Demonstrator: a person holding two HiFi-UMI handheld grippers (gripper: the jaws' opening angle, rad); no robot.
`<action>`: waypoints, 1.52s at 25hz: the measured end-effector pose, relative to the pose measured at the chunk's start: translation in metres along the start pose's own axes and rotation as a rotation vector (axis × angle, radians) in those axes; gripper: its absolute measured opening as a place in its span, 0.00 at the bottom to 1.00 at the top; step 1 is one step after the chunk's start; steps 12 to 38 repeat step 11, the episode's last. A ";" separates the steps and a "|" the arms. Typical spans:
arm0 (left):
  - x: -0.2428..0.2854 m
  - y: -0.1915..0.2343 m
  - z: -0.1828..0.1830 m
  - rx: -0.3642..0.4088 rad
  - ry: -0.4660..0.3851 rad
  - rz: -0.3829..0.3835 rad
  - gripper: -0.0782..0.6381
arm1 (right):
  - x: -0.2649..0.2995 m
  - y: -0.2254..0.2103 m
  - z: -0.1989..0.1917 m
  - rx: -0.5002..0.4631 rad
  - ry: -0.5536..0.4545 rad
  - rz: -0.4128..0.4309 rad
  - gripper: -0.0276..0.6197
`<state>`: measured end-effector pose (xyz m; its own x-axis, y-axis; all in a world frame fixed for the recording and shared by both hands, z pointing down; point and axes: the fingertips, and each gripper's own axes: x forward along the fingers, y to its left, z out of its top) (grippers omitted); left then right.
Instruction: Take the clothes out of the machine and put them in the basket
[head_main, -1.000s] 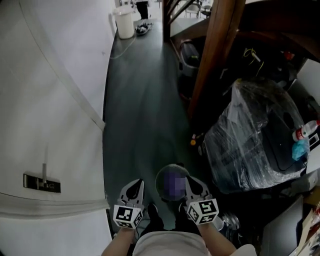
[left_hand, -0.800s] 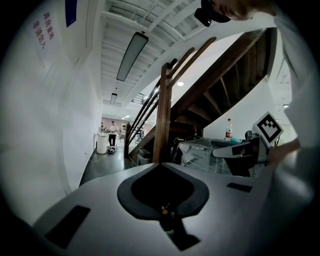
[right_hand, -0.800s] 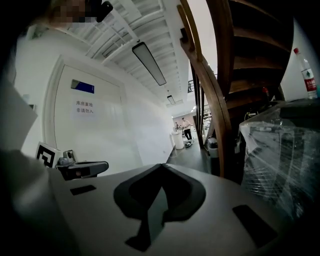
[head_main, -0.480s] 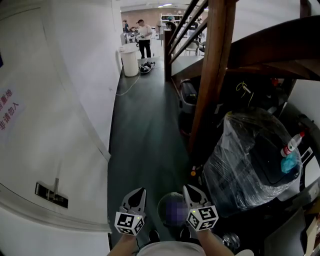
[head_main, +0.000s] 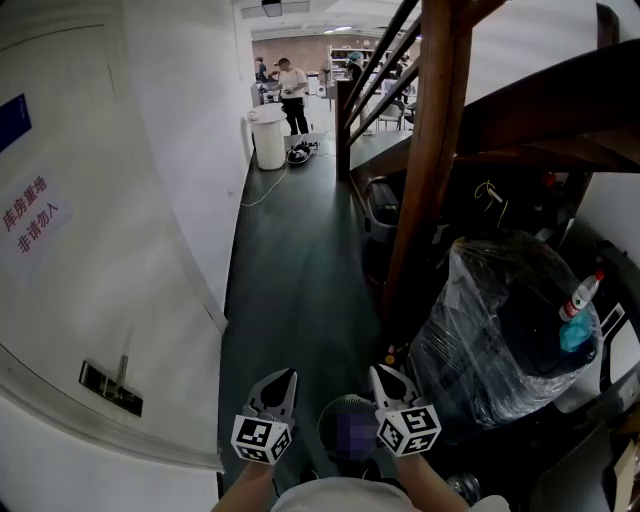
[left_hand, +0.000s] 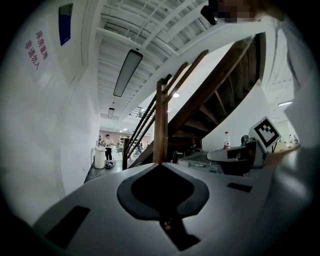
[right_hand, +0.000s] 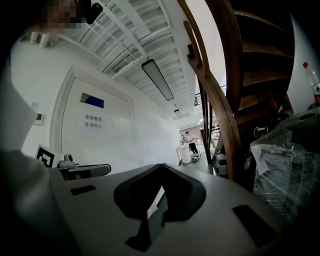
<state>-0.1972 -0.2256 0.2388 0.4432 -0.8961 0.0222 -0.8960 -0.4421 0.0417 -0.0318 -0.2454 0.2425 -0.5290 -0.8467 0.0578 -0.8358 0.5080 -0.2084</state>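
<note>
Dark corridor floor (head_main: 290, 260) runs ahead of you between a white wall (head_main: 150, 250) and a wooden staircase (head_main: 430, 150). Your left claw (left_hand: 160, 166) is clenched, its jaws meeting at the tip with nothing between them. Your right claw (right_hand: 161, 167) is clenched and empty too. Both are held level, side by side, close to your body. Near them on the right sits a dark bulk wrapped in clear film (head_main: 500, 320), and a white bucket (head_main: 268, 140) stands far down the corridor. No clothes, machine or basket shows in any view, so progress can't be judged: this fits heading for the machine or leaving with the basket filled. Which way the clothes point, and their long axis, cannot be told.
</note>
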 end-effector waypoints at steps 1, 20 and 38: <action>0.000 0.000 0.000 -0.001 0.000 -0.002 0.14 | 0.001 0.001 0.001 -0.003 -0.001 0.002 0.05; 0.004 0.009 -0.003 -0.016 0.015 -0.010 0.14 | 0.011 0.012 0.006 -0.011 -0.009 0.008 0.05; 0.004 0.009 -0.003 -0.016 0.015 -0.010 0.14 | 0.011 0.012 0.006 -0.011 -0.009 0.008 0.05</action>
